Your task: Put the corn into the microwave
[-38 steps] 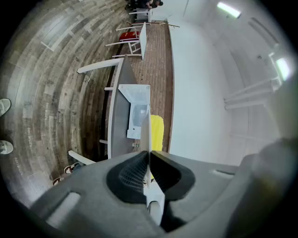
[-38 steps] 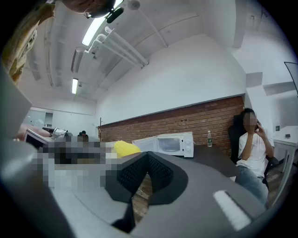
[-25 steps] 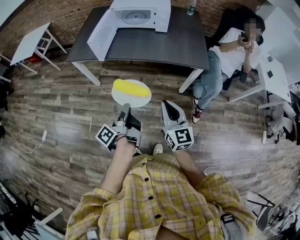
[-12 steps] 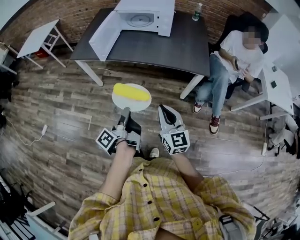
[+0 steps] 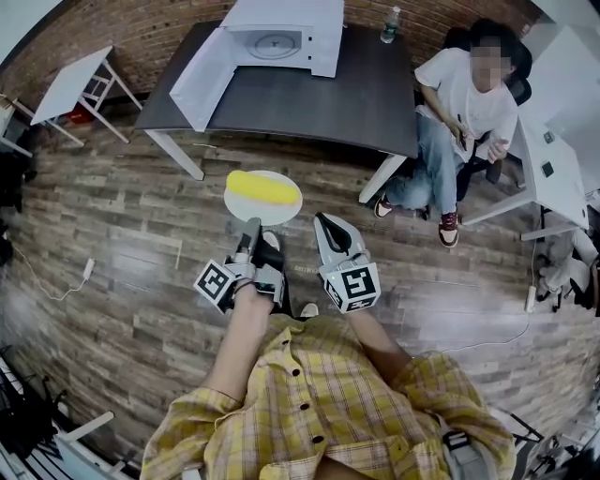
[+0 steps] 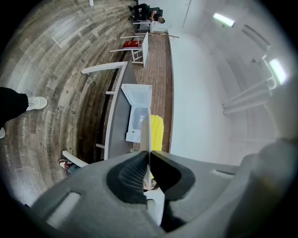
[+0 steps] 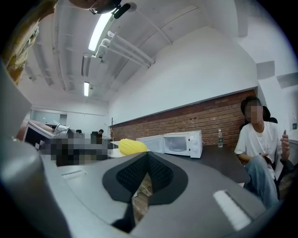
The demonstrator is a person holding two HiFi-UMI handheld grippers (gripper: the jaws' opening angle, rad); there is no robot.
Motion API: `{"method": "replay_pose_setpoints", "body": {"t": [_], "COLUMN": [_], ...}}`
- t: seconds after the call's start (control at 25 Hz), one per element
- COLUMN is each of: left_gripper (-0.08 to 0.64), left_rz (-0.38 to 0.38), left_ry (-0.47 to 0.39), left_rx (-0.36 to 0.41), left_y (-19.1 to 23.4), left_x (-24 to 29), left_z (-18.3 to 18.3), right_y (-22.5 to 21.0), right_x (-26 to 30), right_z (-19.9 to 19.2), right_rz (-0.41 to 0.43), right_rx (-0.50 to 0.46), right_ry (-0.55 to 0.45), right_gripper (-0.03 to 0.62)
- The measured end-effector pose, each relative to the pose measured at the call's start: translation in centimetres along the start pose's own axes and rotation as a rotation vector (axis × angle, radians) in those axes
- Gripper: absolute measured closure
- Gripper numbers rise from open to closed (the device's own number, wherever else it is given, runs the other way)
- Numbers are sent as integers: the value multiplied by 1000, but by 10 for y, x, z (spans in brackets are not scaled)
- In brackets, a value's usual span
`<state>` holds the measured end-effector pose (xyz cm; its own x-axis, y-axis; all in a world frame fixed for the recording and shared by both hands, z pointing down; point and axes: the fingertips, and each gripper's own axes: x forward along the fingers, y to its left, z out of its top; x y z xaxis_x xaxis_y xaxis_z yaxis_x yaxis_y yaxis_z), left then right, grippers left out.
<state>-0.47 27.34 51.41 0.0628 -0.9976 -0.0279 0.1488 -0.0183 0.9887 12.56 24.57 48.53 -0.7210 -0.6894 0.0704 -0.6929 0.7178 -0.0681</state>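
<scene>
My left gripper (image 5: 251,226) has its jaws pinched on the near rim of the white plate (image 5: 285,207); in the left gripper view the plate shows edge-on as a thin pale line clamped between the pads. The corn (image 5: 254,187) lies on the plate just beyond the jaw tips, a little toward the far left of the plate, untouched by either gripper. My right gripper (image 5: 323,221) hangs just beside the plate's right side; its jaws are pressed together at the tips with nothing between them. The microwave (image 5: 281,23) stands on the dark table (image 5: 309,94) ahead, door swung open, well apart from the corn. A person (image 5: 459,103) sits at the table's right end; a bottle (image 5: 387,26) stands near the microwave.
</scene>
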Motion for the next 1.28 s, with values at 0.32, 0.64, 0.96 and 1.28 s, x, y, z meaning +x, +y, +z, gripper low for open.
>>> {"method": "replay_pose_setpoints", "body": {"t": [0.32,0.64,0.96,1.28], "left_gripper": [538,538,538,538], "left_rz": [7,-1,9,22], "left_ry": [18,45,83,126], "left_rx": [-5,3,-10,-7], "left_y": [1,-13,-30,-36], "left_x": [78,152,242,313], "left_z": [34,74,118,155], "right_y": [-39,-66,-102,-129], "right_x": [75,152,242,314], "right_z": [9,31,51,61], "right_rz": [-16,-35,-76,-108], "right_rx": [-9,-22,-17,0], "right_ry": [-2,-12,2,4], "right_gripper": [589,589,589,589]}}
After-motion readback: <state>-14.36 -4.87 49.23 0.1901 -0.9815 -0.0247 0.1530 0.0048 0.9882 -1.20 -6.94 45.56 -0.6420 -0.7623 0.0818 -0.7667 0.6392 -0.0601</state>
